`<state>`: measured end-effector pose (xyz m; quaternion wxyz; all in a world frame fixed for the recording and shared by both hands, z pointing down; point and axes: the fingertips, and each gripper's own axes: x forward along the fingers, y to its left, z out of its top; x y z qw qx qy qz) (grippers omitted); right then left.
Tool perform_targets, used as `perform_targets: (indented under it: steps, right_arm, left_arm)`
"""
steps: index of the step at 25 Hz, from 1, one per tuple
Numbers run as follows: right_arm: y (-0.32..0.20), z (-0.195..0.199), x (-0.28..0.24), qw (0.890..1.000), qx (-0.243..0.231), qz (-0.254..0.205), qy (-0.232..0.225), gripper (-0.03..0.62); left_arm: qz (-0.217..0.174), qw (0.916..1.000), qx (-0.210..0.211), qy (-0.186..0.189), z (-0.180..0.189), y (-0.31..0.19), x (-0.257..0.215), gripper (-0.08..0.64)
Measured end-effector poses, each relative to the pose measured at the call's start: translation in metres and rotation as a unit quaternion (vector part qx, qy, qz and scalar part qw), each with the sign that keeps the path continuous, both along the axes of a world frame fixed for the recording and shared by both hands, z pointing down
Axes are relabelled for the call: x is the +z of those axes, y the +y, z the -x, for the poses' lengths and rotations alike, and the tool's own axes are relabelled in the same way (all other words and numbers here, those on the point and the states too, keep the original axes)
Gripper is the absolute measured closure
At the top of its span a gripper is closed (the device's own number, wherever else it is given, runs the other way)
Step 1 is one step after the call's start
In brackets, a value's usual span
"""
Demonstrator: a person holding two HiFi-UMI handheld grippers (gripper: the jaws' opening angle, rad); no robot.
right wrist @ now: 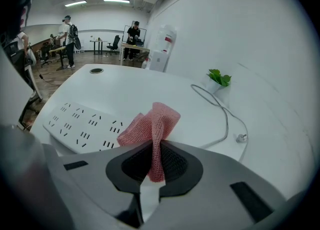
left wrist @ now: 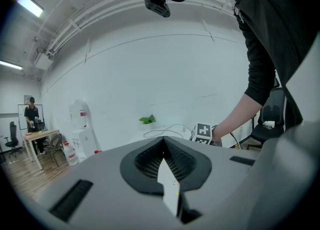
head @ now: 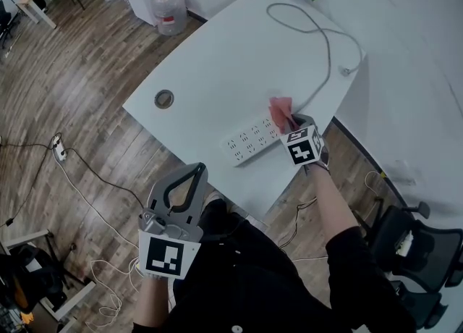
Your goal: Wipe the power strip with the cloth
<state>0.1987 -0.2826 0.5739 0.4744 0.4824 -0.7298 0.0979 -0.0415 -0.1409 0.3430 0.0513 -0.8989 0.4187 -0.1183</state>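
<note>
Center right, the right claw (head: 289, 119) pinches a pink cloth (head: 279, 108) at the right end of the white power strip (head: 249, 141) on the counter (head: 217, 64), seemingly poised to wipe. The left claw (head: 189, 179), closed and empty, hangs lower left.

Bright, even ceiling-strip light; gripper views bend and darken at their edges.

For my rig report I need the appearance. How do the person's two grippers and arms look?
The left gripper and right gripper are light grey, with dark ribbed pads inside the jaws. Each carries a white cube with black square markers: the left cube and the right cube. The person wears black; the right sleeve ends above the forearm.
</note>
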Motion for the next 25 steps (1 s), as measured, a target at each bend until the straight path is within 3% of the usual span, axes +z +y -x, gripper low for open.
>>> perform_targets:
  steps: [14,25]
  right_arm:
    - [0.008,0.022,-0.05,0.996,-0.012,-0.055,-0.067,0.531]
    - [0.06,0.093,-0.096,0.984,-0.075,-0.08,-0.139,0.531]
  left_arm:
    - [-0.021,0.9997,0.008,0.0,-0.003,0.009,-0.011,0.546]
    - [-0.043,0.999,0.009,-0.001,-0.006,0.012,-0.028,0.546]
